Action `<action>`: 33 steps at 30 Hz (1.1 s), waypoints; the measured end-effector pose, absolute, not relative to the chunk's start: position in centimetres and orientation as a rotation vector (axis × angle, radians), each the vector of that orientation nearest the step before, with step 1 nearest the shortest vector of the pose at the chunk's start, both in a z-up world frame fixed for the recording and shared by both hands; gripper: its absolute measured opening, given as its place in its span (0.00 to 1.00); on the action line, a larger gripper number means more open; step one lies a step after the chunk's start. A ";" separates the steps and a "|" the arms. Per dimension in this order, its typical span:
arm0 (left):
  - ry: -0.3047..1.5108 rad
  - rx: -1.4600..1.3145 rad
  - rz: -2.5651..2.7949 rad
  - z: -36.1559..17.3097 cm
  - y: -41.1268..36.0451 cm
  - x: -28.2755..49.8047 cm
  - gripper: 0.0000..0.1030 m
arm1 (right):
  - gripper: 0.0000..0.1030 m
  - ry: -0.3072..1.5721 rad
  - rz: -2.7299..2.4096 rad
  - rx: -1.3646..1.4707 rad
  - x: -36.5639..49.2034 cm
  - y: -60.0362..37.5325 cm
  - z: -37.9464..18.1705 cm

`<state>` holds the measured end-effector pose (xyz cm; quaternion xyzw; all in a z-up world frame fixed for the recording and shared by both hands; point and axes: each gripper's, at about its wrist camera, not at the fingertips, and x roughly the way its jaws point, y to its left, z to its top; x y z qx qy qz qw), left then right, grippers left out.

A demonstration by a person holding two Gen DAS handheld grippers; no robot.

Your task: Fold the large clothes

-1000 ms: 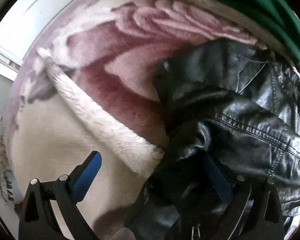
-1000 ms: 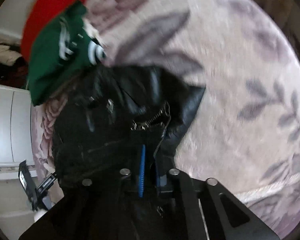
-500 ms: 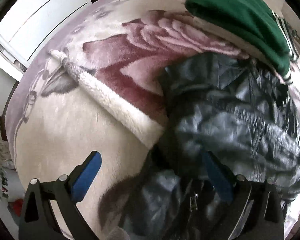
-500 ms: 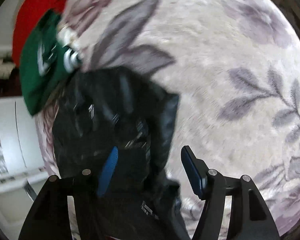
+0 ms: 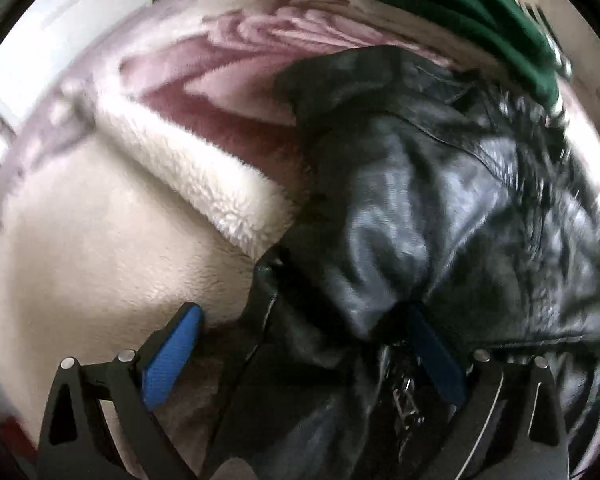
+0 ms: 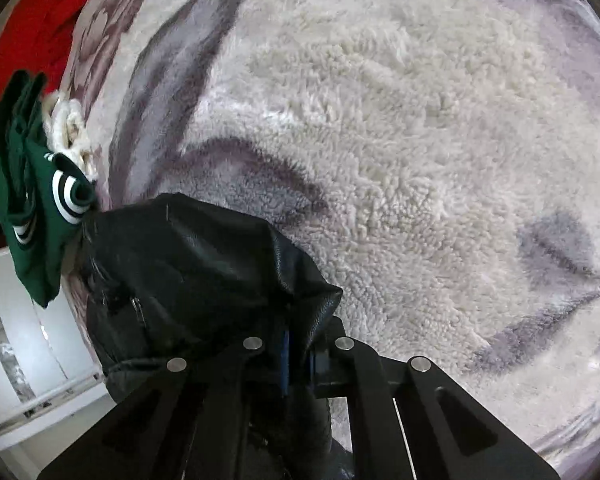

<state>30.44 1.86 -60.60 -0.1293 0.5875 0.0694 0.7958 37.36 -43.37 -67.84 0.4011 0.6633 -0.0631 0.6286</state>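
Note:
A black leather jacket (image 5: 440,208) lies crumpled on a fluffy floral blanket (image 5: 80,248). My left gripper (image 5: 304,328) is open, its blue pads wide apart, with jacket folds lying between and over the right finger (image 5: 432,344). In the right wrist view the jacket (image 6: 188,256) bunches at the lower left. My right gripper (image 6: 296,348) is shut on a corner of the jacket, just above the blanket (image 6: 400,140).
A green garment with white stripes (image 5: 460,8) (image 6: 32,216) lies beyond the jacket. A red cloth (image 6: 28,40) lies behind it. A folded-back blanket edge (image 5: 188,176) runs left of the jacket. White cabinet fronts (image 6: 32,352) stand beside the bed.
My right gripper opened half a second ago and has now shut on a jacket corner, close to the blanket. My left gripper stayed open and moved nearer the jacket.

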 end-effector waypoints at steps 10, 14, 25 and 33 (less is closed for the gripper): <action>1.255 -0.309 0.143 -57.0 3.3 28.9 1.00 | 0.49 1.703 -0.010 0.841 24.0 -37.6 -63.0; 1.234 -0.202 0.163 -54.4 2.4 26.5 1.00 | 0.24 1.731 -0.173 0.784 19.0 -36.7 -66.5; 1.305 -0.032 0.013 -50.4 -9.1 20.8 1.00 | 0.56 1.705 -0.144 0.812 16.0 -40.1 -61.4; 1.518 -0.178 -0.250 -54.1 -28.7 15.6 1.00 | 0.60 1.707 -0.058 0.824 17.2 -49.6 -58.6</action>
